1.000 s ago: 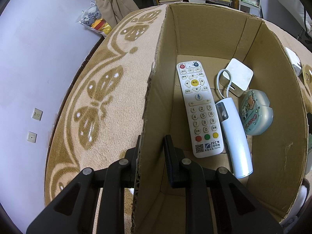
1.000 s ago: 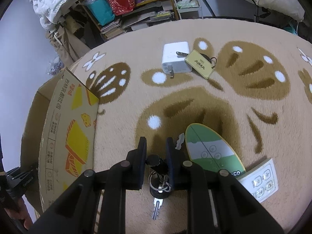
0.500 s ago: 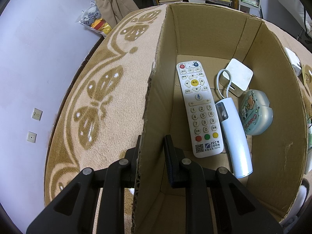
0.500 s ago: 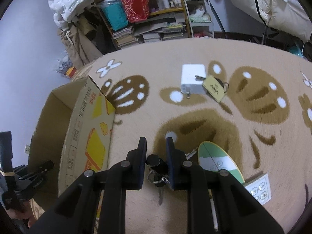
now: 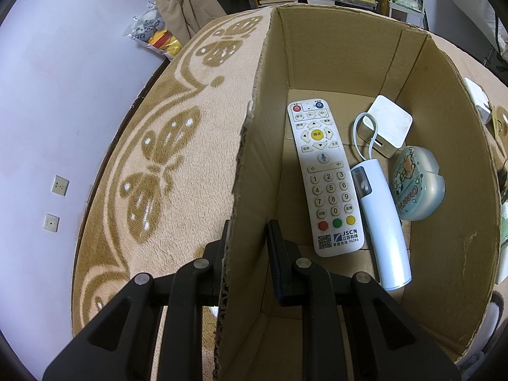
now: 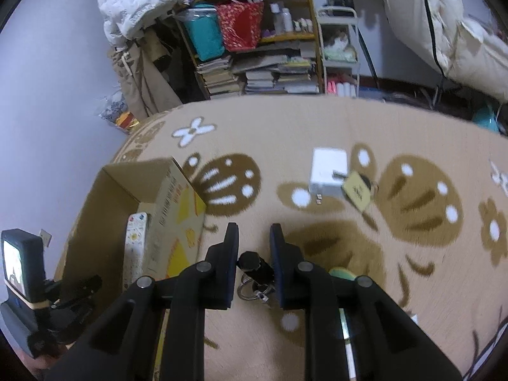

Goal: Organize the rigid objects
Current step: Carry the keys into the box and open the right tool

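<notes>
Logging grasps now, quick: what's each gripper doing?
Left gripper: shut on box wall.
Right gripper: shut on keys.

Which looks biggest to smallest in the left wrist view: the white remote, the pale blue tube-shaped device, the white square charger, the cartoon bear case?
1. White remote
2. Pale blue tube-shaped device, close behind and nearer the camera
3. Cartoon bear case and white square charger: too alike to rank

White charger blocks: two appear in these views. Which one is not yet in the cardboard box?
The white charger lying on the rug beside the yellow key tag; the other, with its looped cable, already sits inside the cardboard box.
</notes>
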Available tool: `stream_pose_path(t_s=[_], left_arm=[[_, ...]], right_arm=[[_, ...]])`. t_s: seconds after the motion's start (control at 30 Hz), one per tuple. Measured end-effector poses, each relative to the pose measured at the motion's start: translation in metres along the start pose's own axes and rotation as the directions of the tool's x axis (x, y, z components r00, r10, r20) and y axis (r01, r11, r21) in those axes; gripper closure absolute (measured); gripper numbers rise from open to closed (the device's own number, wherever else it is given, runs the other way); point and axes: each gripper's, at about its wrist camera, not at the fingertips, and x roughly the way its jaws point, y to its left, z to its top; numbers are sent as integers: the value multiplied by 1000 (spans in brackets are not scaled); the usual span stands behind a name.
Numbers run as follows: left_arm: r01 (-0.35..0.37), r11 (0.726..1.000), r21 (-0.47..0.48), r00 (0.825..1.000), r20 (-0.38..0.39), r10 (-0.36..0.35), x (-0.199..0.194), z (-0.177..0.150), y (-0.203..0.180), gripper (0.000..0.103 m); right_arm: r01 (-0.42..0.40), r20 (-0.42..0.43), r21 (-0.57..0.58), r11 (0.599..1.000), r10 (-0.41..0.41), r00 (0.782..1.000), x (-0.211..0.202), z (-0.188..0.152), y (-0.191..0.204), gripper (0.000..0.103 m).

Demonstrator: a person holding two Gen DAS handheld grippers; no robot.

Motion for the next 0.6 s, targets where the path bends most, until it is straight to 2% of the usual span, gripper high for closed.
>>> stream_pose_path(t_s=[0.2,0.6], left_arm=[[0,1000,1,1000,0,0,0,0,0,85],[2,1000,-2,1000,-1,-2,1,-1,0,85]], right_arm=[[-25,43,-55,998,27,999,-10,18,23,82],[-124,100,-147,981,140,985,-28,45,86,82]])
